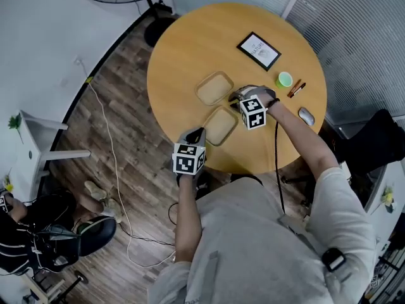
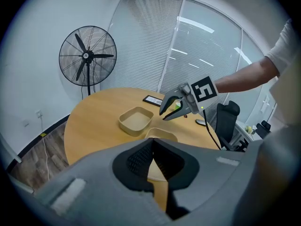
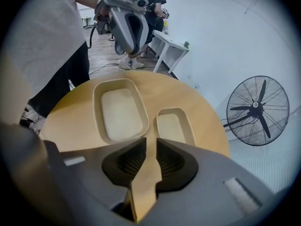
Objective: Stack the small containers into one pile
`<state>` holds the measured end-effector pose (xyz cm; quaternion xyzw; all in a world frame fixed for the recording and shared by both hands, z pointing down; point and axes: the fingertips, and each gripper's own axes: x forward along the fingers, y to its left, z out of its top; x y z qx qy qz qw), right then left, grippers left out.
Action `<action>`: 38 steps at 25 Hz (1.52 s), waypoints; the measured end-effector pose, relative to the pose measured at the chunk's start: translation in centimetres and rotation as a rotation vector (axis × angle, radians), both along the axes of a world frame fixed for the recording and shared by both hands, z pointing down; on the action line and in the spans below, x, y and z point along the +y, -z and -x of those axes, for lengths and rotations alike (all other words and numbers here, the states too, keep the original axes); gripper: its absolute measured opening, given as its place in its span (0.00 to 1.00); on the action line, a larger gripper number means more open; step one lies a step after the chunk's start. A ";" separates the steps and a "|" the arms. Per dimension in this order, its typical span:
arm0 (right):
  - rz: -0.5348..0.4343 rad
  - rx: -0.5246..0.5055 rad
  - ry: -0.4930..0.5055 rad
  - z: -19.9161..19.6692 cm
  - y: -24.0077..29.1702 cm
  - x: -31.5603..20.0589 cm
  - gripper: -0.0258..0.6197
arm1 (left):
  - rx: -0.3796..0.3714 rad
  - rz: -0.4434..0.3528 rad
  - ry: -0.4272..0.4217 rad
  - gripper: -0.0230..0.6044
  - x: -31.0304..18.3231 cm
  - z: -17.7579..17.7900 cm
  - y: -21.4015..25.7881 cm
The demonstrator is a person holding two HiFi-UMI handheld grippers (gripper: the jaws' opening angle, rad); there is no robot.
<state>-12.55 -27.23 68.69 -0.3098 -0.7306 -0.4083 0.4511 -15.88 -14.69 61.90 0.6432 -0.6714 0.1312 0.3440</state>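
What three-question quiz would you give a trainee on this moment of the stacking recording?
1. Count: how many beige containers lie on the round table?
2. True or false: one container already sits inside the other.
3. Pick one: the right tongs grip A) one container, B) both containers, C) nothing.

Key:
1. Two, side by side.
2. False; they are not yet stacked.
3. C; the jaws stand apart with only table wood showing between them.
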 end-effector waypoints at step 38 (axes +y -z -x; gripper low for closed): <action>-0.080 0.112 0.166 5.7 -6.4 -1.9 0.06 | 0.019 0.047 0.250 0.04 4.6 2.9 -1.1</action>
